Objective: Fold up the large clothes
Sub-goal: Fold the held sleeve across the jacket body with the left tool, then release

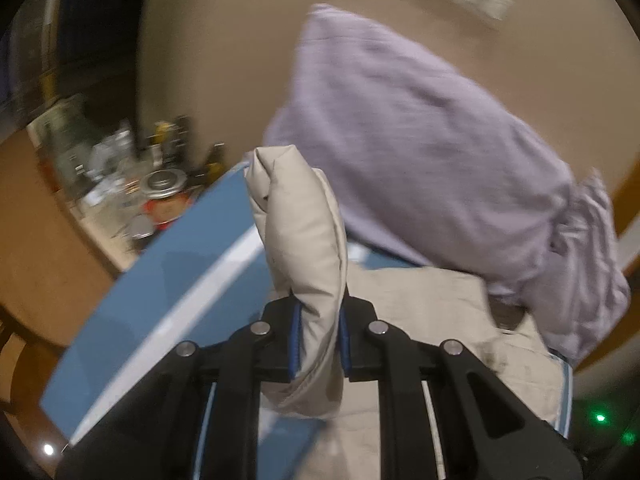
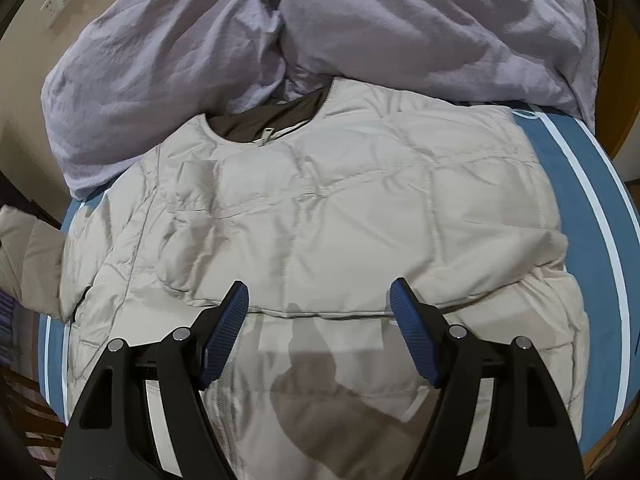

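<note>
A beige puffer jacket [image 2: 320,208] lies spread on the blue bed [image 2: 576,168], collar at the far end with dark lining showing. Its right sleeve is folded across the chest. My right gripper [image 2: 320,300] is open and empty, hovering above the jacket's lower front. My left gripper [image 1: 319,312] is shut on the jacket's left sleeve [image 1: 300,240], which stands up lifted between the blue pads. The sleeve also shows at the left edge of the right wrist view [image 2: 28,256]. The jacket body [image 1: 432,320] lies below the left gripper.
A lilac duvet [image 2: 280,40] is bunched at the head of the bed, touching the collar; it also shows in the left wrist view [image 1: 420,140]. A cluttered shelf with bottles and tins [image 1: 152,176] stands beyond the bed's edge. A beige wall [image 1: 224,60] is behind.
</note>
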A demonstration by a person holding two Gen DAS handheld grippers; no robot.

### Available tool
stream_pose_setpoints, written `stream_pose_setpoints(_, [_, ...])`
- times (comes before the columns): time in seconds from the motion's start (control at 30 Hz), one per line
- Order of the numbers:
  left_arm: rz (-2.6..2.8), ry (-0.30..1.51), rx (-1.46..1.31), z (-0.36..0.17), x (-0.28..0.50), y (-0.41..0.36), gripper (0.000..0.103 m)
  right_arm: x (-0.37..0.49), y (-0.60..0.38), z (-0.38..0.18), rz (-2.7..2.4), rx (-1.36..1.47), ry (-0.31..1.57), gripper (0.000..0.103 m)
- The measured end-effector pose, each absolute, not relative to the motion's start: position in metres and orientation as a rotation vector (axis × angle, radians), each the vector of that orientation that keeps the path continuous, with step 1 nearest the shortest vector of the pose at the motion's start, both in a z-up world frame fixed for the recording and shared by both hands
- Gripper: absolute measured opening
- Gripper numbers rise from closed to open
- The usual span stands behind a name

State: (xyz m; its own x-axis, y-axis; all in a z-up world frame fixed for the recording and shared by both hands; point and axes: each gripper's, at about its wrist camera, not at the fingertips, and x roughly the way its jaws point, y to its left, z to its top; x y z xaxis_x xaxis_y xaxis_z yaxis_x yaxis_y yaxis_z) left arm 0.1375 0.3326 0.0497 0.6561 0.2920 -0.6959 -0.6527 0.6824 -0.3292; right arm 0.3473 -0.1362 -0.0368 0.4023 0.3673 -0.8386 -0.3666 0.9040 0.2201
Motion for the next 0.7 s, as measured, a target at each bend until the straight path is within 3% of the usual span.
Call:
stream_pose_setpoints(0.5, [0.223, 0.649, -0.499, 0.093, 0.253, 0.2, 0.015, 0.362, -0.196, -0.045, 0.385, 0.074, 1.058, 0.075])
stream_pose_setpoints(0.7, [0.111, 0.713, -0.464, 0.078, 0.288, 0.15, 0.015, 0.365, -0.211, -0.049, 0.362, 0.085, 1.06, 0.075])
